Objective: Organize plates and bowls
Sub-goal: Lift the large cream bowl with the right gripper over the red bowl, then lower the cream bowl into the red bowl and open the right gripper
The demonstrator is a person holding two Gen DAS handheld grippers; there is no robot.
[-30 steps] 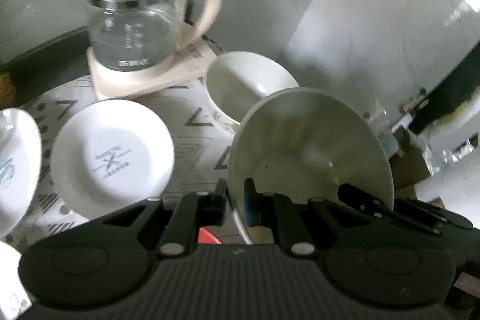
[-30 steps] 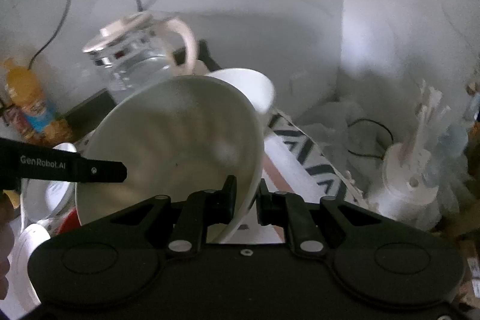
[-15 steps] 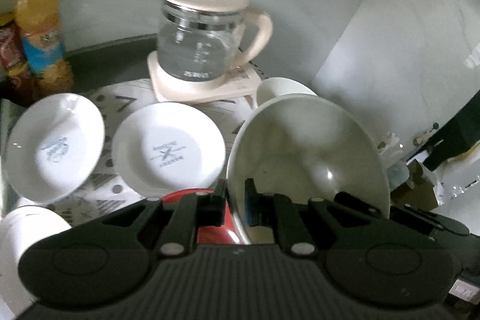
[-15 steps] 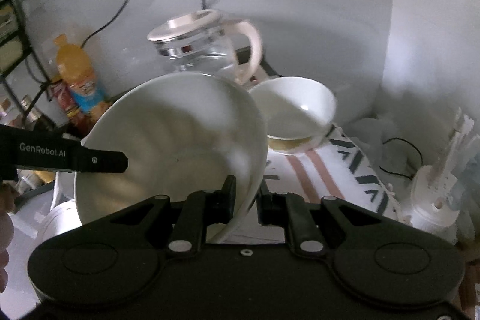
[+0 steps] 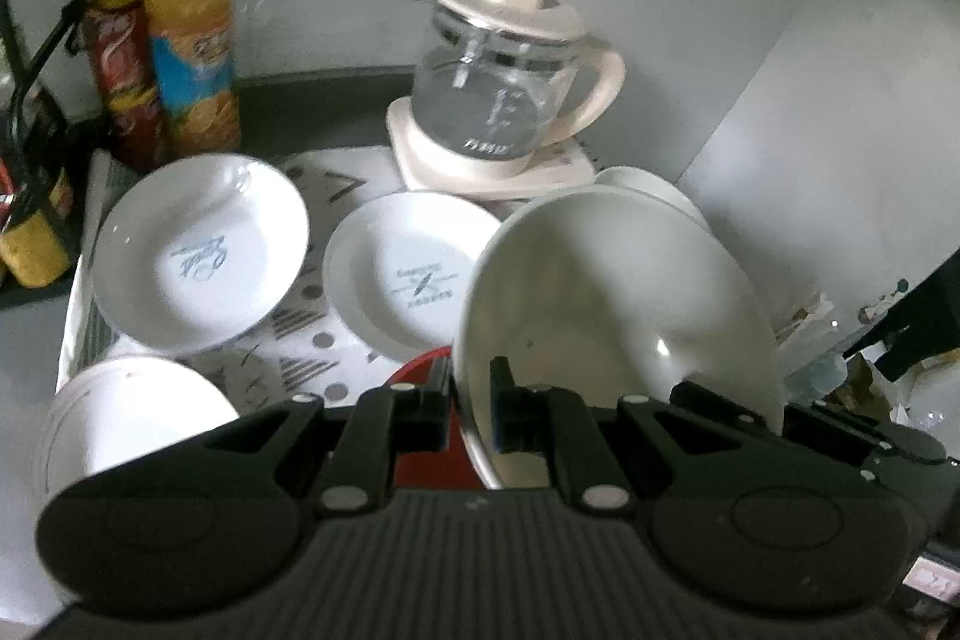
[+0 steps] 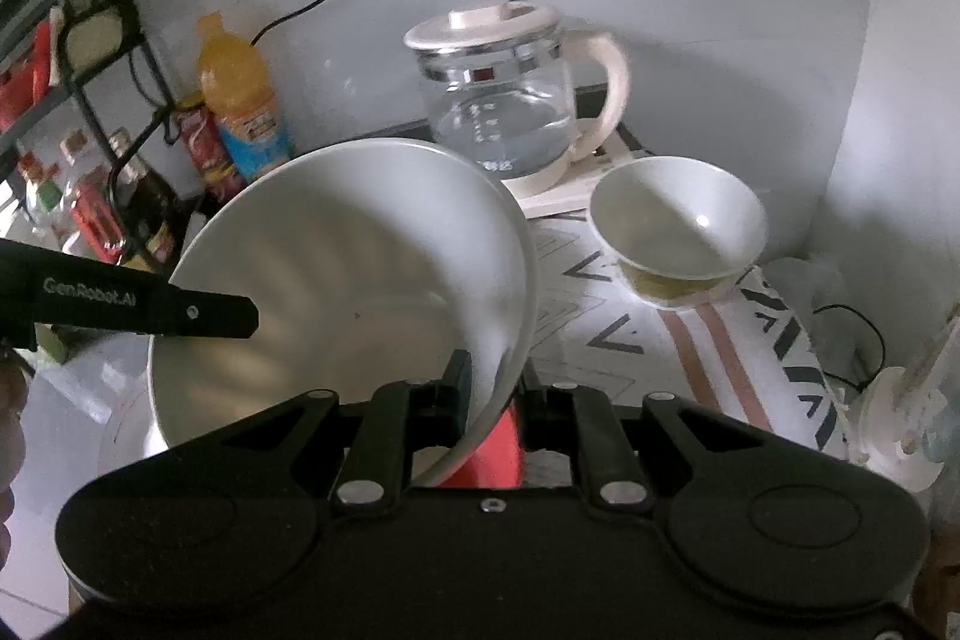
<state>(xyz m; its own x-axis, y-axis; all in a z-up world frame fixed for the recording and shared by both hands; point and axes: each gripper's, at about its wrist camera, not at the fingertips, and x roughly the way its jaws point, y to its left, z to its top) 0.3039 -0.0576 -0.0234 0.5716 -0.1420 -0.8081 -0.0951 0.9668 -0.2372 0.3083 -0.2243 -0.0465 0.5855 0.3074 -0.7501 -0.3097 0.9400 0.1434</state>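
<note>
A large white bowl (image 5: 618, 316) hangs tilted above the patterned mat, held by both grippers. My left gripper (image 5: 471, 400) is shut on its left rim. My right gripper (image 6: 495, 388) pinches the opposite rim of the same bowl (image 6: 348, 268), one finger inside and one outside. Two white plates (image 5: 198, 250) (image 5: 414, 274) with blue print lie on the mat to the left. A small white bowl (image 6: 678, 226) stands near the kettle. A red dish (image 5: 426, 364) shows partly under the held bowl.
A glass kettle (image 5: 504, 100) on its cream base stands at the back by the wall. An orange drink bottle (image 5: 192, 28) and a red can (image 5: 126, 70) stand at the back left. Another white dish (image 5: 120, 418) sits front left. A wire rack (image 6: 72, 10) with jars is far left.
Both grippers have carried the big bowl back and a little up, away from the kettle and small bowl. The plates, bottle and can have come into view.
</note>
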